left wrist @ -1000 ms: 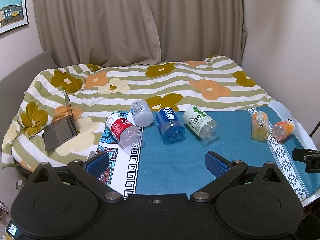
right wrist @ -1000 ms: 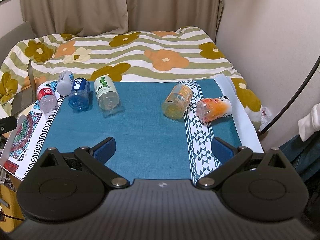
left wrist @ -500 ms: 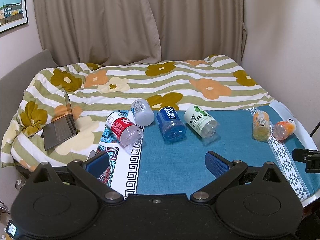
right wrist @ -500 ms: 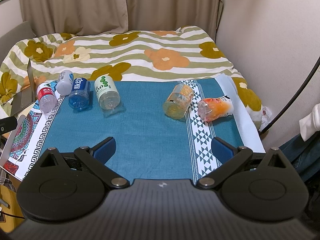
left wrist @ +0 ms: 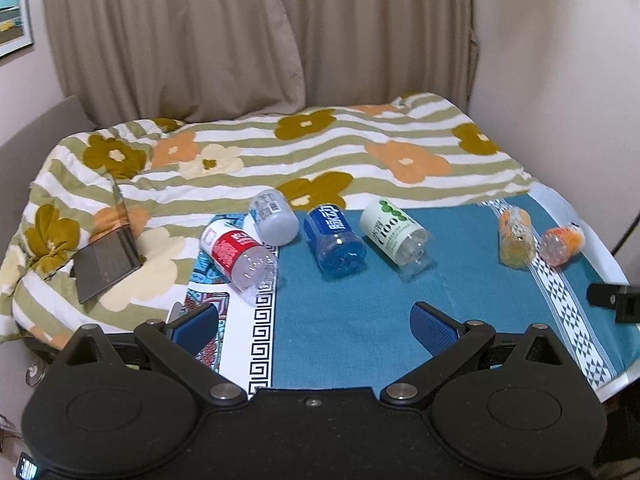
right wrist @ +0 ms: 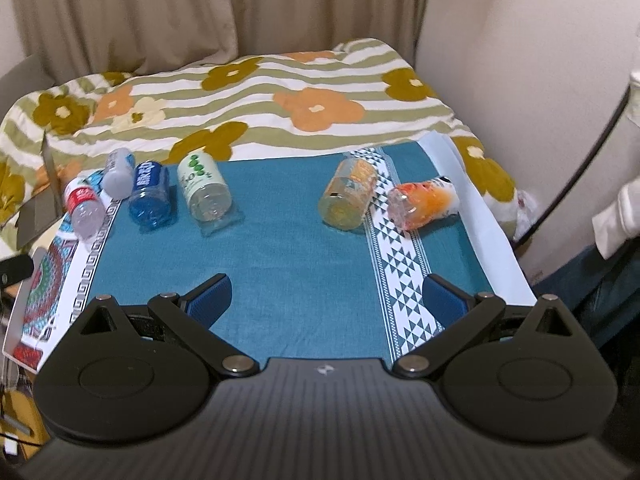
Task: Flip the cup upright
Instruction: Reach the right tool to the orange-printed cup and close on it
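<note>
Several cut bottle cups lie on their sides on a teal cloth (left wrist: 360,320): a red-label cup (left wrist: 238,256), a grey cup (left wrist: 274,218), a blue cup (left wrist: 334,238), a green-dotted white cup (left wrist: 394,234), a yellow cup (left wrist: 516,236) and an orange cup (left wrist: 562,240). They also show in the right wrist view: the yellow cup (right wrist: 348,194), the orange cup (right wrist: 422,202), the white cup (right wrist: 204,188), the blue cup (right wrist: 148,194). My left gripper (left wrist: 316,326) is open and empty, well short of the cups. My right gripper (right wrist: 326,300) is open and empty, short of the yellow cup.
A flowered striped bedspread (left wrist: 280,152) lies behind the cloth, with a half-open laptop (left wrist: 110,256) at the left. Curtains and walls close the back and right. The other gripper's tip (left wrist: 616,300) shows at the right edge. A dark cable (right wrist: 580,168) hangs at the right.
Both grippers have moved forward a little and the right one has drifted; the cups look slightly nearer. Both stay open. No cup has moved.
</note>
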Action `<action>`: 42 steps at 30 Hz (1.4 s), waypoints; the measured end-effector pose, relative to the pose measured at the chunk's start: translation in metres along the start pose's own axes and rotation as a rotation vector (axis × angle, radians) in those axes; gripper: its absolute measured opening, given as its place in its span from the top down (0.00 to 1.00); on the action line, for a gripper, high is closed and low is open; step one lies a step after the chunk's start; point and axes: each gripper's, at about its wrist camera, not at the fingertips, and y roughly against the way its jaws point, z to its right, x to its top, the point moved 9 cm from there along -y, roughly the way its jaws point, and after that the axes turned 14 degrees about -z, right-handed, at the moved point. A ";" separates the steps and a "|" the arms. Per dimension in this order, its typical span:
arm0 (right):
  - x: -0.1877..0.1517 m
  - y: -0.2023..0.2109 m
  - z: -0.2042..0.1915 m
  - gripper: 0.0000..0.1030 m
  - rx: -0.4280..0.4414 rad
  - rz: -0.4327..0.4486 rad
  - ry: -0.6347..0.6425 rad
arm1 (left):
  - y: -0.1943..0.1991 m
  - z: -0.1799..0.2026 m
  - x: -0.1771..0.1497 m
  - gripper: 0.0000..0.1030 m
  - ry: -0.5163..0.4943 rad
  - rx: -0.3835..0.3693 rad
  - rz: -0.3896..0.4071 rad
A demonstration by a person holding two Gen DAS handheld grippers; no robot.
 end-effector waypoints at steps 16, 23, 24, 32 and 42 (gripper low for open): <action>0.068 -0.058 0.070 0.00 0.047 -0.066 -0.371 | -0.052 0.023 0.026 0.00 -0.142 -0.082 -0.078; 0.095 -0.114 0.106 0.00 0.070 -0.114 -0.515 | -0.077 0.034 0.056 0.00 -0.099 -0.055 -0.116; 0.098 -0.123 0.112 0.00 0.077 -0.119 -0.544 | -0.082 0.038 0.059 0.00 -0.103 -0.051 -0.126; 0.099 -0.181 0.151 0.00 0.147 -0.134 -0.770 | -0.111 0.073 0.089 0.00 -0.143 -0.044 -0.163; 0.097 -0.222 0.163 0.03 0.168 -0.177 -0.835 | -0.135 0.103 0.101 0.00 -0.173 -0.031 -0.210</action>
